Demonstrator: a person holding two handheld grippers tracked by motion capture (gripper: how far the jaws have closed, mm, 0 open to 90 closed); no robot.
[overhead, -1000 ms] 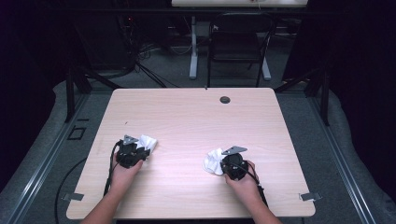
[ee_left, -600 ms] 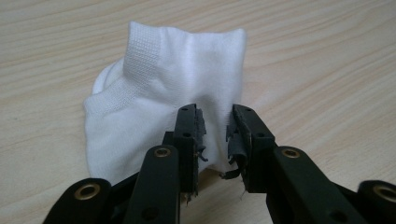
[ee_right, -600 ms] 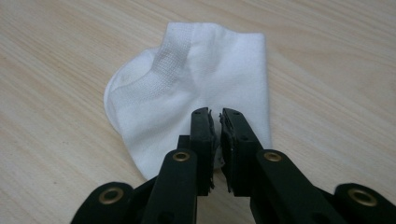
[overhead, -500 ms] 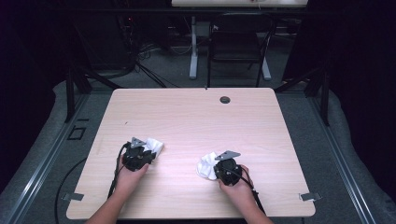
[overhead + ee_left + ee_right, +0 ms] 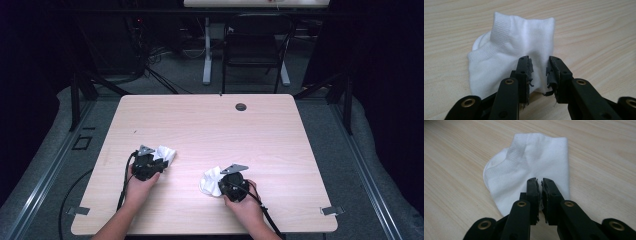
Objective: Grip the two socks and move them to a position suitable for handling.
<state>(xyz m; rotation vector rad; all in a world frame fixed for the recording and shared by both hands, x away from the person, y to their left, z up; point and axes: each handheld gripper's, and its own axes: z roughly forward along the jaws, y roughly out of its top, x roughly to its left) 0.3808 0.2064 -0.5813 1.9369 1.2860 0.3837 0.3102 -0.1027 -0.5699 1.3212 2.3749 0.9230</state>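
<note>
- Since the earlier frames, we had drawn both grippers and their socks nearer the table's near edge and closer together; the right one slid leftward across the wood.
- Our left gripper (image 5: 159, 159) sat at the near left of the table (image 5: 210, 125), its nose over the left sock (image 5: 166, 154).
- In the left gripper view, that left sock (image 5: 511, 50) lay bunched on the wood, ribbed cuff up and to the left.
- Its jaws stood a narrow gap apart with a fold of sock rising between them; they had just opened a little, and we could not tell whether the pads still pinched cloth.
- Our right gripper (image 5: 220, 186) rested at the near centre-right, well apart from the left, on the right sock (image 5: 211, 181).
- In the right gripper view, the right sock (image 5: 529, 167) lay flat and folded, and the jaws were nearly together, having just closed further, pinching its near edge.
</note>
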